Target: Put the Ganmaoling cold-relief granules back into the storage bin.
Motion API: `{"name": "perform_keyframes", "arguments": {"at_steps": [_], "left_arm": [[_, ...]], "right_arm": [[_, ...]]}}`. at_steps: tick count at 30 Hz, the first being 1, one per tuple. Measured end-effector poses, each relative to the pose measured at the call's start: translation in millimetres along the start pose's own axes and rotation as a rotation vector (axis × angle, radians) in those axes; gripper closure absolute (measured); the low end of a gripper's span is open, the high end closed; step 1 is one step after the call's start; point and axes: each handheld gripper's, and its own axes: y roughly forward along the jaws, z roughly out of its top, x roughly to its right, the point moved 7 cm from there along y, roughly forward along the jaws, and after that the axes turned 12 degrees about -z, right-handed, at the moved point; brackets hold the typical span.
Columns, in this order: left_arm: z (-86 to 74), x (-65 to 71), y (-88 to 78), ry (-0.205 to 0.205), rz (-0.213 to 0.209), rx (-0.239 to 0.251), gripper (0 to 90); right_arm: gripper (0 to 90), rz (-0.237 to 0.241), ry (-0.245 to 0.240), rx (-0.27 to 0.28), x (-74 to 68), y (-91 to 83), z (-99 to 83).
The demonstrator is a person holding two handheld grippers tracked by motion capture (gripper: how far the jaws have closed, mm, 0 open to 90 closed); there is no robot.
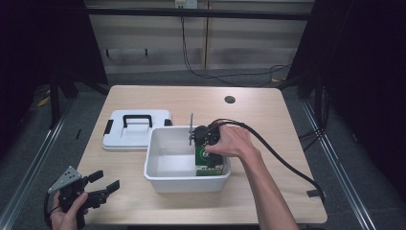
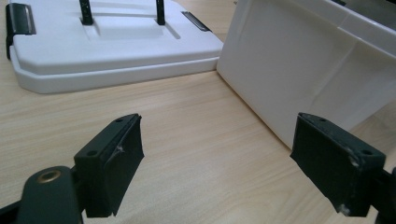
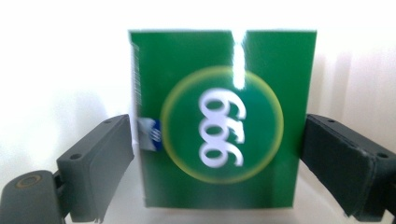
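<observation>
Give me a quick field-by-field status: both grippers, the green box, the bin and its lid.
right gripper: inside the white bin, jaws on either side of the green box, seemingly touching its edges
green box: white "999" in a yellow ring, at the bin's near right corner
white bin: open, mid-table
lid: flat on the table left of the bin, black handle up
left gripper: open, holding nothing, over the table near the bin's wall

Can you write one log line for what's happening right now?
right tool: jaws on green box inside white bin | left tool: open, over table | lid: off, beside bin
</observation>
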Motion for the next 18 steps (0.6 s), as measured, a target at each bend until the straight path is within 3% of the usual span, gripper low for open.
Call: {"name": "perform_keyframes", "arguments": {"at_steps": [5, 18], "left_arm": [[-0.1, 0.6, -0.1, 0.008, -0.002, -0.005, 16.2], [0.0, 0.6, 0.5, -0.002, -0.002, 0.001, 16.2]], "right_arm": [[9.5, -0.022, -0.012, 0.027, 2.2, -5.6, -1.3], [11.8, -0.046, 0.042, 0.142, 2.5, -31.6, -5.0]]}}
